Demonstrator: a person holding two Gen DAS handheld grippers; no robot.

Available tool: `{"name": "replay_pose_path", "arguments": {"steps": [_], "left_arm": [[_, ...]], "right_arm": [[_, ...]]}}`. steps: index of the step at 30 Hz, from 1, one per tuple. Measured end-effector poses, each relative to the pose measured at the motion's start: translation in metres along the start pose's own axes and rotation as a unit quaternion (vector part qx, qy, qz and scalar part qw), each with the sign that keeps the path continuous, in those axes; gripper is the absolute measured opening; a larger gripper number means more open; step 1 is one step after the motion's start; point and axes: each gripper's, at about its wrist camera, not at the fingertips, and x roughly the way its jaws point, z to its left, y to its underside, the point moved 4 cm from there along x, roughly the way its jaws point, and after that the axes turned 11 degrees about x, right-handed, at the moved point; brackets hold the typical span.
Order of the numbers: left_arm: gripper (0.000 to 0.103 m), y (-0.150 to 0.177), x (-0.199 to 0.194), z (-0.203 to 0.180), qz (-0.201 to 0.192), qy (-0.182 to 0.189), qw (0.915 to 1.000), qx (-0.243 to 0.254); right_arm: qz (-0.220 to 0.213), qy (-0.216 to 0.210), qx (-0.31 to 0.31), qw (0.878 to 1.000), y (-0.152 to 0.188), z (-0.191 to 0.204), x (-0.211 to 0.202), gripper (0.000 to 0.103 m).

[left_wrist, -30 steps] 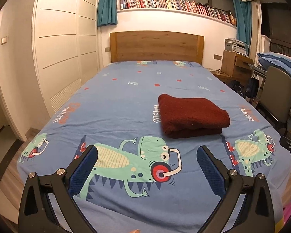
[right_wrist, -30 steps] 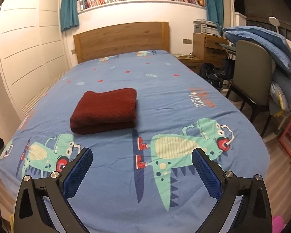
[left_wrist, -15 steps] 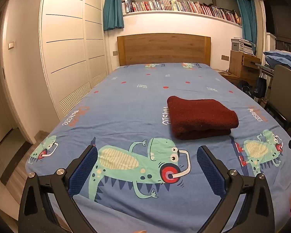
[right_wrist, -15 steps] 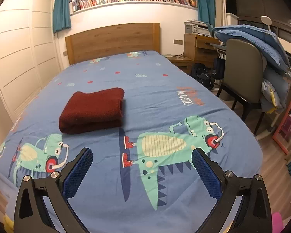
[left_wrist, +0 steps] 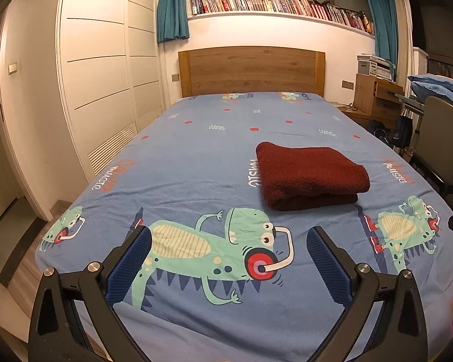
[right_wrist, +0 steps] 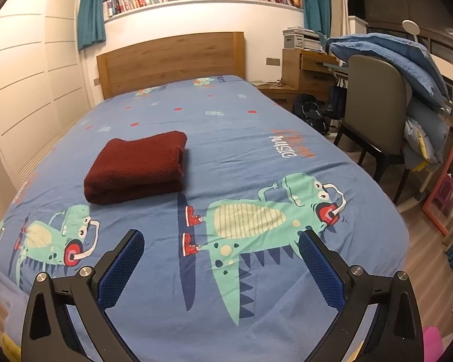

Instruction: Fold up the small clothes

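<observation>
A dark red garment (left_wrist: 309, 175) lies folded into a thick rectangle on the blue dinosaur-print bed sheet (left_wrist: 196, 157). It also shows in the right wrist view (right_wrist: 139, 167). My left gripper (left_wrist: 228, 244) is open and empty, held over the foot of the bed, well short of the garment and to its left. My right gripper (right_wrist: 220, 247) is open and empty, also over the foot of the bed, short of the garment and to its right.
A wooden headboard (left_wrist: 250, 71) stands at the far end. White wardrobe doors (left_wrist: 105, 75) run along the left. A grey chair (right_wrist: 377, 105) piled with blue bedding (right_wrist: 407, 60) and a wooden desk (right_wrist: 308, 66) stand to the right.
Both grippers have drawn back from the bed and risen slightly, so the folded garment sits farther off. Both stay open and empty. The garment has not moved.
</observation>
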Motion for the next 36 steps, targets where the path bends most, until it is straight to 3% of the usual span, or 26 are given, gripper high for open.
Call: {"name": "replay_pose_path", "arguments": {"steps": [36], "left_arm": [[0.101, 0.008, 0.023, -0.009, 0.028, 0.014, 0.9995, 0.000]], "right_arm": [[0.000, 0.009, 0.006, 1.000, -0.002, -0.010, 0.014, 0.102]]}}
